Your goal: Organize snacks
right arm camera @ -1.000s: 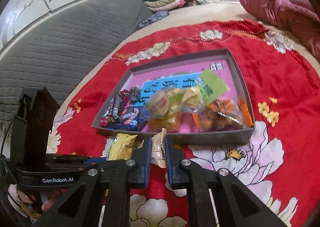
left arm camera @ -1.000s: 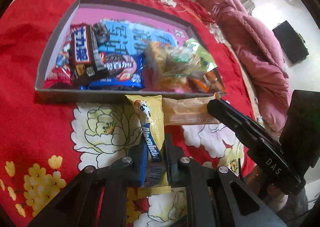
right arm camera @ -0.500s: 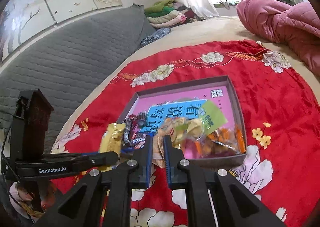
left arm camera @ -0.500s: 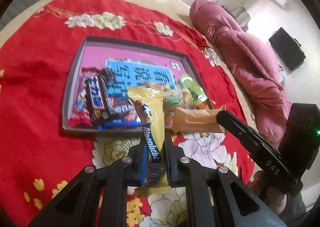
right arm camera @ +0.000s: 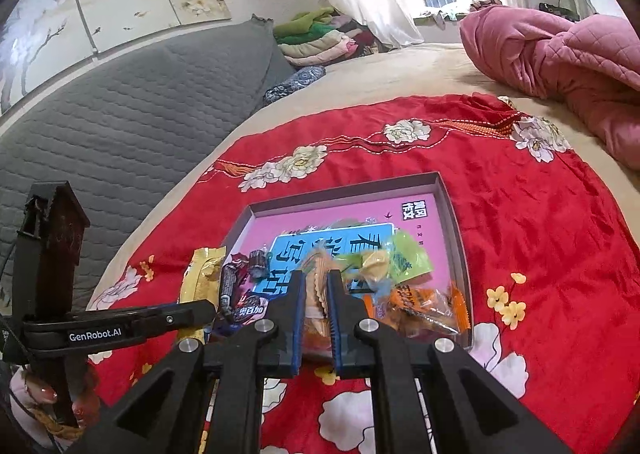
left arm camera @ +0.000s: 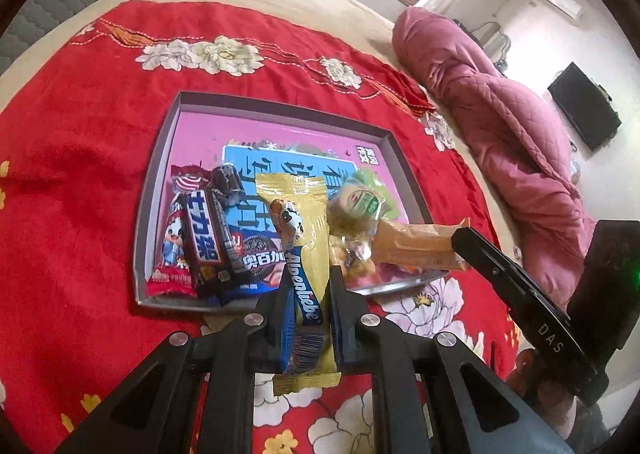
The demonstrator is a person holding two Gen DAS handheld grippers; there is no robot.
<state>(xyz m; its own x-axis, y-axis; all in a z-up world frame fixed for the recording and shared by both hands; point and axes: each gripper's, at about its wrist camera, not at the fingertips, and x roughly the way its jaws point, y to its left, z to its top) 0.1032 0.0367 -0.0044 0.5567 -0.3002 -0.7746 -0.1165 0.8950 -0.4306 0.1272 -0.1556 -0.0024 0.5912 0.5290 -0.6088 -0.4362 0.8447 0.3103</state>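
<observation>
The left gripper [left arm camera: 309, 294] is clamped on a yellow Alpenliebe candy packet [left arm camera: 298, 250], which stands lengthwise between its blue-padded jaws, its far end over the near part of the grey tray [left arm camera: 154, 190] ahead; the right gripper [right arm camera: 317, 290] is pinched on an orange-tan wrapped snack [right arm camera: 316, 294] with a crimped edge, held just short of the tray's near rim. In the left wrist view that tan snack [left arm camera: 416, 244] juts in from the right of the left gripper, level with the candy packet's middle. Inside the tray, ahead and to the left of the left gripper, lie a dark Snickers bar [left arm camera: 206, 250], a red-and-white candy packet [left arm camera: 174, 250] and a blue Oreo pack [left arm camera: 256, 260]; ahead and to the right sits a green-labelled clear bag of sweets [left arm camera: 358, 202]. The tray rests on a red floral cloth [left arm camera: 72, 182]; a pink quilt [left arm camera: 500, 126] lies far off to the right.
</observation>
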